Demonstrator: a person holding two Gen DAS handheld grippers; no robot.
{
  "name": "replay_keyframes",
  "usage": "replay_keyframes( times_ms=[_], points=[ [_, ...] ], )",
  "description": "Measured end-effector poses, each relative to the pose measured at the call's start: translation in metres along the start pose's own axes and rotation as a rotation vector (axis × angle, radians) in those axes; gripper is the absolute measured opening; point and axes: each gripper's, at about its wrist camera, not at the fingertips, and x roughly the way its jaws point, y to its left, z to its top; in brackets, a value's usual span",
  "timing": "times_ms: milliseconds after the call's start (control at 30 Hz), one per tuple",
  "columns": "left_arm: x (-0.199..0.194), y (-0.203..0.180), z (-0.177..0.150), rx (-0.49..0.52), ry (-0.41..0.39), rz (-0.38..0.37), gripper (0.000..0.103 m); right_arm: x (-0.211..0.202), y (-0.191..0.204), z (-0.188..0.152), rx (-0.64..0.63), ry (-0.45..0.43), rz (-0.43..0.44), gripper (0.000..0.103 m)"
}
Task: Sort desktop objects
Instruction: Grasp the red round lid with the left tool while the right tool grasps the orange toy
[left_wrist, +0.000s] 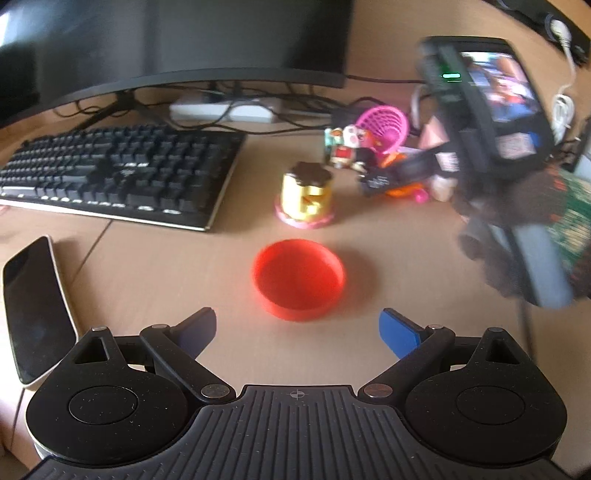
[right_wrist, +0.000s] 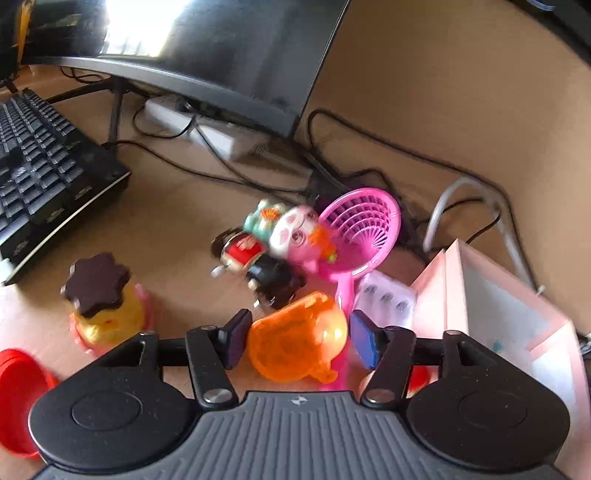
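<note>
Desk (right_wrist: 177, 206) clutter is blurred, the orange toy (right_wrist: 299, 336), partly hidden, is bracketed untouched by the spread right gripper (right_wrist: 300, 340), while the left gripper (left_wrist: 297, 334) is likewise unclenched.

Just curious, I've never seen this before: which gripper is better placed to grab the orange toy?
Probably the right gripper: the orange toy already sits between its open jaws. The left gripper faces the red bowl.

Red dish (left_wrist: 298, 282); orange cup (right_wrist: 297, 338); pink slotted strainer (right_wrist: 364, 230); yellow toy (left_wrist: 306, 192), brown lid.
</note>
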Motion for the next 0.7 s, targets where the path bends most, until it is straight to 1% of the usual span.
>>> replay_keyframes(
  times_ms=[67,133,233,333,367,400,467,533,567,700],
  points=[
    [0.004,0.004,0.003,-0.009,0.005,0.008,0.098,-0.008,-0.005,-0.007,0.012,0.005,0.058,0.056],
    [0.008,0.005,0.005,-0.010,0.006,0.017,0.098,-0.024,-0.004,-0.018,-0.001,-0.014,0.086,0.056],
    [0.016,0.002,0.009,0.006,0.004,0.018,0.098,-0.061,-0.007,-0.039,0.000,-0.048,0.146,0.056],
    [0.027,-0.008,0.014,0.033,-0.002,0.035,0.098,-0.103,-0.018,-0.059,0.023,-0.075,0.176,0.056],
    [0.031,-0.012,0.016,0.039,-0.001,0.044,0.097,-0.115,-0.024,-0.069,0.034,-0.074,0.179,0.056],
    [0.035,-0.016,0.018,0.041,0.001,0.056,0.090,-0.122,-0.031,-0.075,0.042,-0.066,0.180,0.056],
    [0.042,-0.023,0.020,0.033,0.011,0.076,0.082,-0.134,-0.043,-0.093,0.050,-0.047,0.168,0.056],
    [0.044,-0.029,0.022,0.031,0.003,0.092,0.076,-0.142,-0.056,-0.112,0.049,-0.026,0.142,0.056],
    [0.043,-0.033,0.023,0.032,0.002,0.089,0.069,-0.145,-0.064,-0.122,0.054,-0.014,0.131,0.056],
    [0.039,-0.056,0.019,0.058,0.017,0.069,0.069,-0.151,-0.096,-0.157,0.107,0.028,0.091,0.056]
  ],
)
